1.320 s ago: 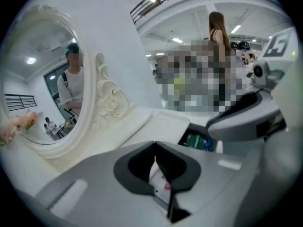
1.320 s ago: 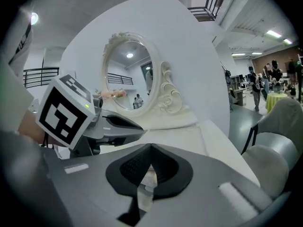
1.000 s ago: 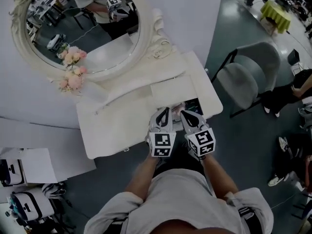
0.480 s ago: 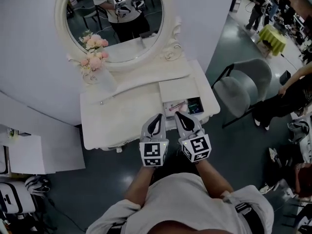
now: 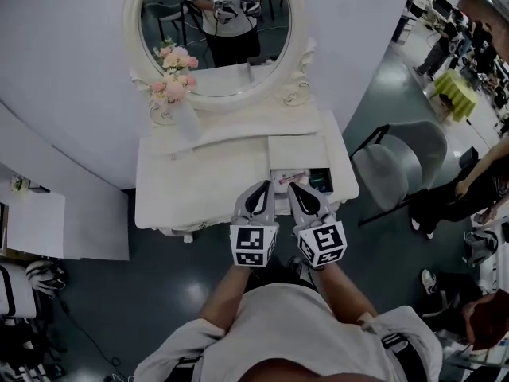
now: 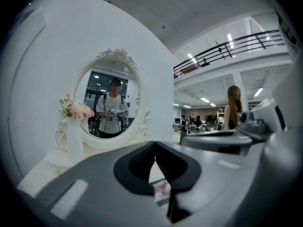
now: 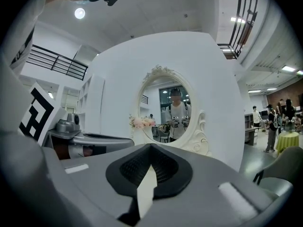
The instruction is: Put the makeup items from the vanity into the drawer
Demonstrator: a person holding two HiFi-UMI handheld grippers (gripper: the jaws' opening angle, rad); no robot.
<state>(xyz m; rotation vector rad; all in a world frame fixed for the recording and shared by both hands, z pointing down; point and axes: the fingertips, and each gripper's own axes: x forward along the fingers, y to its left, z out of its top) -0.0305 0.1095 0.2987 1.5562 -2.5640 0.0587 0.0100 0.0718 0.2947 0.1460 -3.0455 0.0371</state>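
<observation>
Makeup items (image 5: 291, 178): one pink, one dark, lying in the open drawer (image 5: 280, 184) at the vanity's right | left gripper (image 5: 262, 188), right gripper (image 5: 297, 188): jaws fully closed, empty, just before the drawer front | worktop (image 5: 199, 189): bare but for vase (image 5: 181, 116) | step, judged: close drawer; push squarely, tips level.

You have drawn the left gripper (image 5: 261, 191) and right gripper (image 5: 301, 191) back from over the drawer (image 5: 296, 178) to the vanity's (image 5: 199, 185) front edge, and your view now takes in the whole mirror (image 5: 179, 22).
</observation>
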